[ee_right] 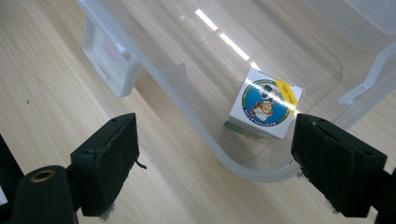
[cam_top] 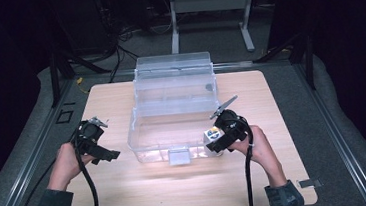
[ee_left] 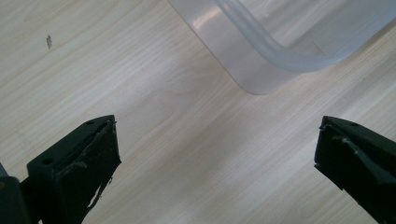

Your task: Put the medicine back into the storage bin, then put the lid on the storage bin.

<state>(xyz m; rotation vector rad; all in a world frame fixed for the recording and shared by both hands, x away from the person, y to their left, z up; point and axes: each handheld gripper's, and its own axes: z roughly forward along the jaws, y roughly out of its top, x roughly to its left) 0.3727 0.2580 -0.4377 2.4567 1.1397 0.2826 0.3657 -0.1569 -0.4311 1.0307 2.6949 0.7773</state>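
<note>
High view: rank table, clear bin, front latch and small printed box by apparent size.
1. Table
2. Clear bin
3. Front latch and small printed box: they look alike, so unranked.

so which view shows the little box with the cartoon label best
The right gripper view: the small box lies in the clear bin's corner, round blue label up, beyond the open right gripper. In the high view the box is tiny, beside that gripper.

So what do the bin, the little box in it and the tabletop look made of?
Bin: clear, glossy plastic; the wood shows through its walls. Little box: probably printed cardboard, with sharp folded edges and a slight sheen. Tabletop: pale wood or wood-look laminate, with a visible grain and a matt finish.
</note>
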